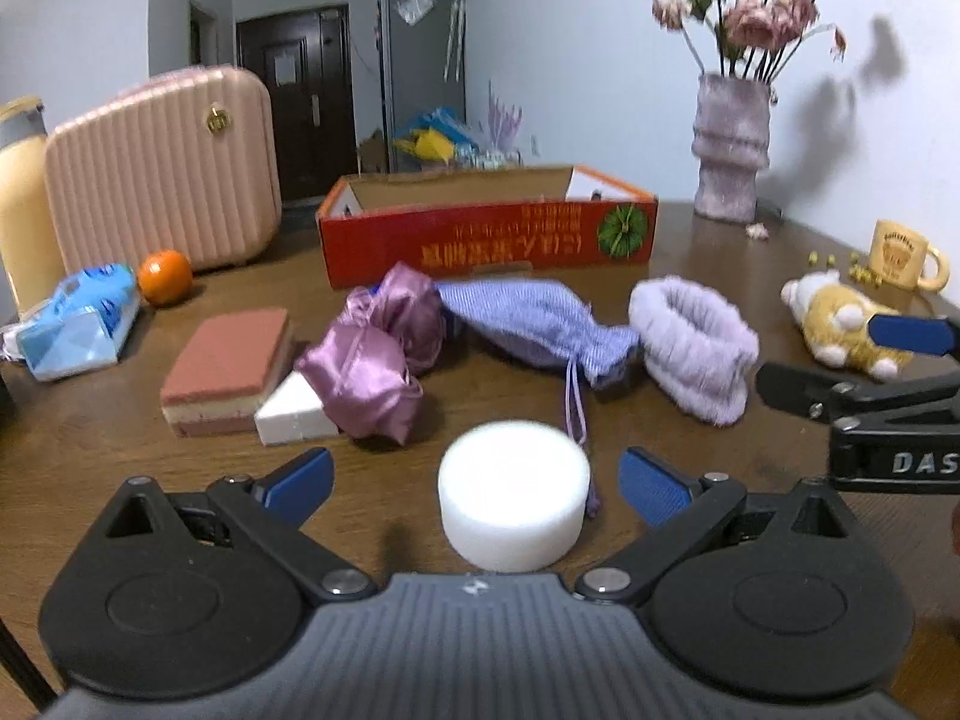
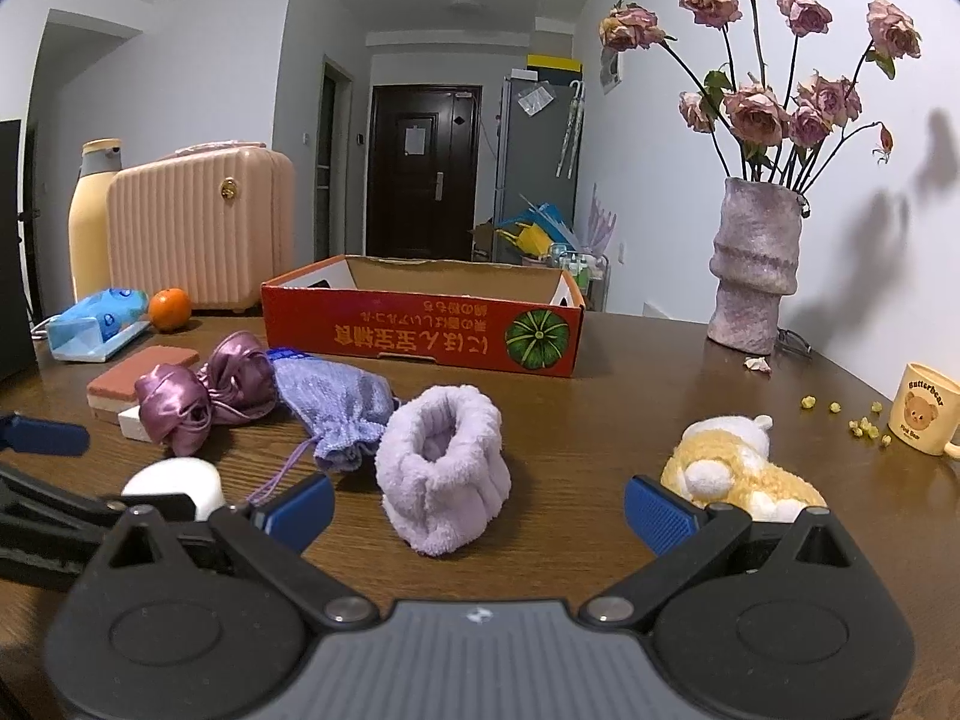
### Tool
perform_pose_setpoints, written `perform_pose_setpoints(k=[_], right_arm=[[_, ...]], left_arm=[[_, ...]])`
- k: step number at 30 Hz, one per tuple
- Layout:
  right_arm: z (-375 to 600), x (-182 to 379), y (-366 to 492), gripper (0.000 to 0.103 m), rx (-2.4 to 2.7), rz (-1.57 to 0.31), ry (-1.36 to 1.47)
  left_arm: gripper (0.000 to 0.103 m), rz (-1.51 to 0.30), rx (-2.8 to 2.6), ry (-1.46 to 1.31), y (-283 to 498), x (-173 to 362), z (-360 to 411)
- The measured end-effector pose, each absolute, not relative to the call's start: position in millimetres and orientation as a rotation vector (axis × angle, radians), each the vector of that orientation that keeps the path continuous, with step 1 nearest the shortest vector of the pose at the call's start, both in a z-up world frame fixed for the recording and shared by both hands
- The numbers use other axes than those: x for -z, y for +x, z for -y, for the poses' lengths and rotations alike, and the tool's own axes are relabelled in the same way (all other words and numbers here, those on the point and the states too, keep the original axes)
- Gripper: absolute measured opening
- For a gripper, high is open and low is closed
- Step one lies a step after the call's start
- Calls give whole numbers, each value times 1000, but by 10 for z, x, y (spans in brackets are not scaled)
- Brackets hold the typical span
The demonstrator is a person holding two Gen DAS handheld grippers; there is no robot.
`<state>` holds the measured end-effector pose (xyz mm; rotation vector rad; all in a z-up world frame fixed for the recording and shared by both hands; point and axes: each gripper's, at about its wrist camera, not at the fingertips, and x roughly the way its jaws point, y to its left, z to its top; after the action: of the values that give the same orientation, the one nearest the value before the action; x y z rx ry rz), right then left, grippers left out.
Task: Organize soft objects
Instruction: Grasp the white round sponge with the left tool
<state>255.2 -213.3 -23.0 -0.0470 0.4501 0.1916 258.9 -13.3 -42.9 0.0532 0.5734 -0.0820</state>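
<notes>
Wooden table: bearing all items below, spread across the near half.

Red cardboard box: open-topped, apparently empty, at the back centre; likely the destination. Stiff walls, light.

Knitted pouch: lilac, drawstring trailing toward the foam puck. Limp, light; best pinched at the gathered neck, judging by shape.

Fluffy band: pale purple ring, lying between box and right tongs. Very soft, compressible; grip across one wall of the ring.

Satin bags: two, purple, bunched together, touching the white wedge. Probably slippery; pinch deep into a fold.

Layered sponge: pink-brown block, left of the satin bags. Springy, light; squeeze across the short sides.

Plush toy: yellow and white, on its side, just beyond the right tongs' right finger. Soft, light; take by the body.

Foam puck: white cylinder, standing flat between the left tongs' fingers, untouched. Very light, dents easily; gentle squeeze across the round wall.

White wedge: foam, beside the sponge. Light, crumbly-looking.

Left tongs: spread wide, straddling the puck.

Right tongs: spread wide, holding nothing.
</notes>
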Motion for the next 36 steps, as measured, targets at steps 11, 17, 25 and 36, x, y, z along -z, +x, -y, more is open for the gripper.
perform_pose_setpoints(k=[11,17,25,36], right_arm=[[2126,252,2585,103,-187,-469,-53],[2117,270,2603,103,-186,-479,-56],[2112,273,2608,103,-186,-477,-58],[2036,225,2528,103,-189,-405,-76]], left_arm=[[84,-640,127,40,2793,523,148],[59,-662,178,4,2812,524,122],[59,-623,169,-13,2750,459,78],[59,-555,155,-5,2633,358,-10]])
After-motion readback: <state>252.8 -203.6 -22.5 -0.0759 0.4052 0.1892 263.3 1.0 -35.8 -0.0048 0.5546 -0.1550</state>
